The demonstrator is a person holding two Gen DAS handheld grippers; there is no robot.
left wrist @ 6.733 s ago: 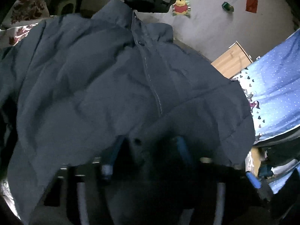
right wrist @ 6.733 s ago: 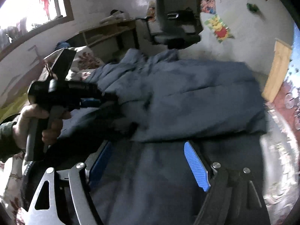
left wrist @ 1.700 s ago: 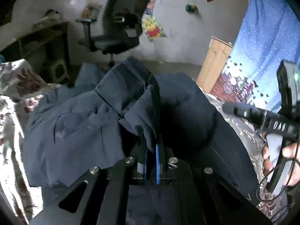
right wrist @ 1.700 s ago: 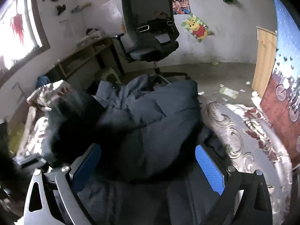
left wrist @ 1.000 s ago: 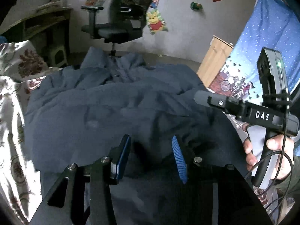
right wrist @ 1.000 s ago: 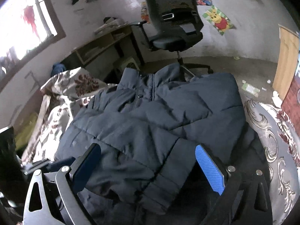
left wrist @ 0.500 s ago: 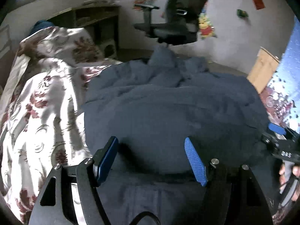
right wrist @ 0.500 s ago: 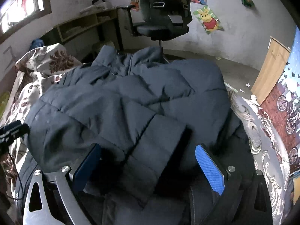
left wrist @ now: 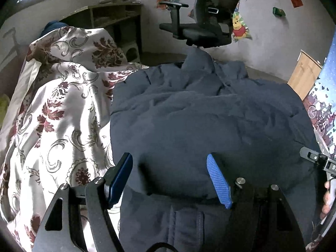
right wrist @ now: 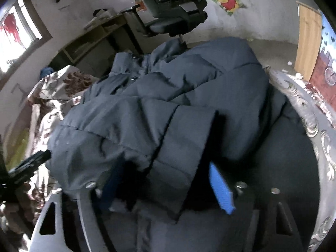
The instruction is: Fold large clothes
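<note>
A dark navy puffer jacket (left wrist: 199, 121) lies on the bed with its collar toward the far side; it also shows in the right wrist view (right wrist: 168, 109), where a sleeve (right wrist: 180, 153) is folded across its body. My left gripper (left wrist: 171, 176) is open and empty just above the jacket's near left part. My right gripper (right wrist: 166, 182) is open, its blue pads on either side of the folded sleeve's cuff, not closed on it. The right gripper's body shows at the right edge of the left wrist view (left wrist: 321, 163), and the left one at the left edge of the right wrist view (right wrist: 27, 163).
A white bedspread with red floral print (left wrist: 58, 115) covers the bed left of the jacket. A black office chair (left wrist: 210, 21) stands beyond the bed. A desk with shelves (left wrist: 113, 14) is along the far wall. A wooden board (right wrist: 307, 40) leans at right.
The left gripper let go of the jacket fold it held, opened and pulled back to the left. The jacket now lies flat with a sleeve folded in. The right gripper moved lower, closer to the cuff.
</note>
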